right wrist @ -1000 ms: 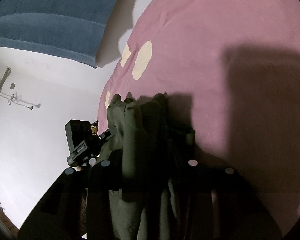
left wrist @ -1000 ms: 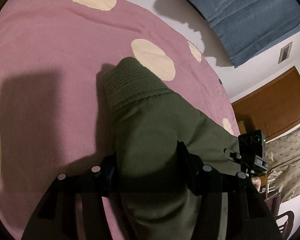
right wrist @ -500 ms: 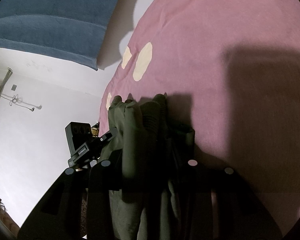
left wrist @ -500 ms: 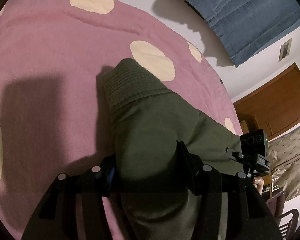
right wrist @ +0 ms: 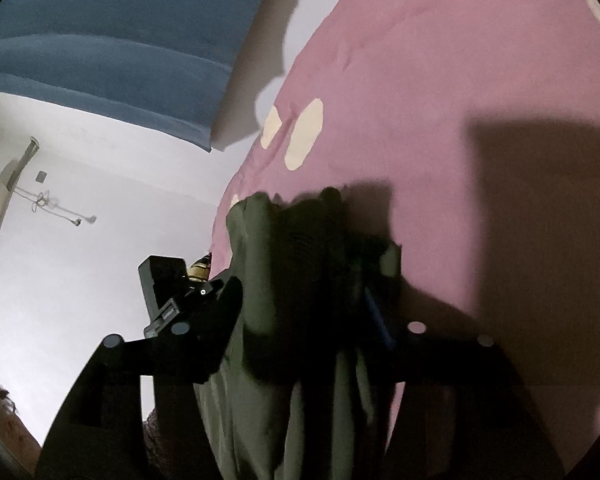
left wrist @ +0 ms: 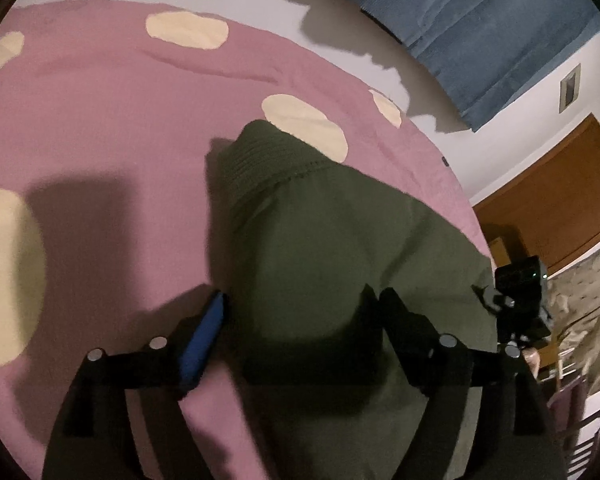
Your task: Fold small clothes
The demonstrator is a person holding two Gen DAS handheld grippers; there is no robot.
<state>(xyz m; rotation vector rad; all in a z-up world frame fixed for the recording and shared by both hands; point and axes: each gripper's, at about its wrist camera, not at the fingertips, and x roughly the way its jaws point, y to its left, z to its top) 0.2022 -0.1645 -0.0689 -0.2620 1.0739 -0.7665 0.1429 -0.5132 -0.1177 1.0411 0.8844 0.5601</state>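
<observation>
since the earlier frame my left hand-held gripper has spread its fingers; blue pad now stands clear of the green garment, w/ pink bedspread showing beside it. garment lies on the bed, ribbed cuff pointing away, just touching a cream dot. right hand-held gripper also looks wider, fingers apart, bunched folds of the garment btwn them; too dark to say if it's pinching. blue headboard behind.
</observation>
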